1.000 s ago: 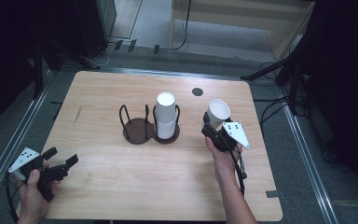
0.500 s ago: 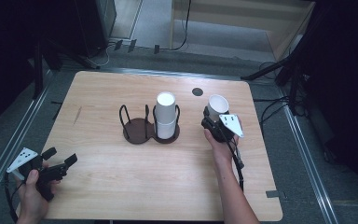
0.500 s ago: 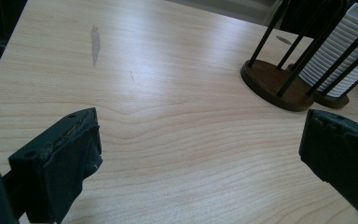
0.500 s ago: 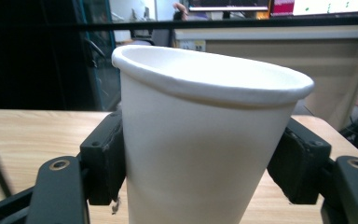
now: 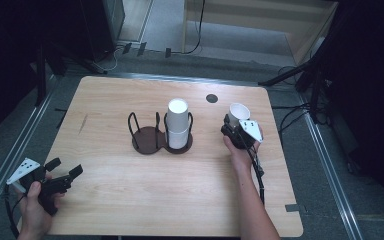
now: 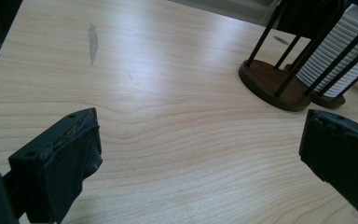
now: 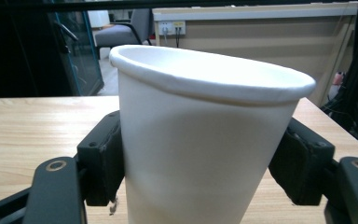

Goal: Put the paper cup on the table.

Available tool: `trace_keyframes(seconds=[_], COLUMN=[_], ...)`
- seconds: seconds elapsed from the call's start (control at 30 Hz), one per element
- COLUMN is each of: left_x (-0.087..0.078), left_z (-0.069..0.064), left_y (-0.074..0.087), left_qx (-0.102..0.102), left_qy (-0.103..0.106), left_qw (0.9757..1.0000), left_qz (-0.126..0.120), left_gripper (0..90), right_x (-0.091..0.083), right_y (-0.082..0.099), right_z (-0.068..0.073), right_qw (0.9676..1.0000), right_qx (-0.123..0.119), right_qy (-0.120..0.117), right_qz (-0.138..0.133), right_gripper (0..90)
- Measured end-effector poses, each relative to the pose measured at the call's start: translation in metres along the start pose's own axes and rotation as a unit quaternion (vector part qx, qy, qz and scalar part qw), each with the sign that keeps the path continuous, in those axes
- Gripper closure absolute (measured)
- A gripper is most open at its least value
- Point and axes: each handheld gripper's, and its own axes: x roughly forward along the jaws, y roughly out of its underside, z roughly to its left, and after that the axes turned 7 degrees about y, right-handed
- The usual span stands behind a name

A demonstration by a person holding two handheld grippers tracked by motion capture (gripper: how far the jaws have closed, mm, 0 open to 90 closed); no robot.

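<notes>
Two tools are seen over a wooden desk (image 5: 130, 200). A white paper cup (image 7: 200, 144) stands upright at the right side of the desk, well apart from the holder, and the right tool (image 5: 232, 127) is set around it. In the right gripper view its black jaws sit against the cup's two sides, the left one touching the wall; the jaws have just been eased apart a little, and whether the right one presses on the wall cannot be told. The cup's rim is slightly squashed into an oval.

Near the desk's middle a dark two-ring cup holder (image 5: 150, 140) is placed; its right ring is filled by a stack of white paper cups (image 5: 178, 122), while its left ring is bare.

At the desk's near left corner the left tool (image 5: 65, 167) is held in a hand (image 5: 35, 210), its jaws spread wide with nothing but bare wood seen between them.
</notes>
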Motion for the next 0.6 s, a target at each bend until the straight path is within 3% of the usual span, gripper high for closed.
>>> trace_keyframes(seconds=[0.2,0.6], left_x=[0.0001,0.0], left_z=[0.0022,0.0019], left_y=[-0.0007,-0.0003], left_qx=[-0.006,-0.006], left_qy=[0.004,0.004], left_qw=[1.0,1.0], left_qz=[0.002,0.0], left_gripper=[0.0,0.0], right_x=[0.004,0.0097], right_y=[0.0045,0.0068], right_z=[0.0014,0.003], right_qw=[0.9998,0.999], right_qx=[0.013,-0.01], right_qy=[0.002,0.009], right_qz=[0.013,0.042], right_gripper=[26.1,25.9])
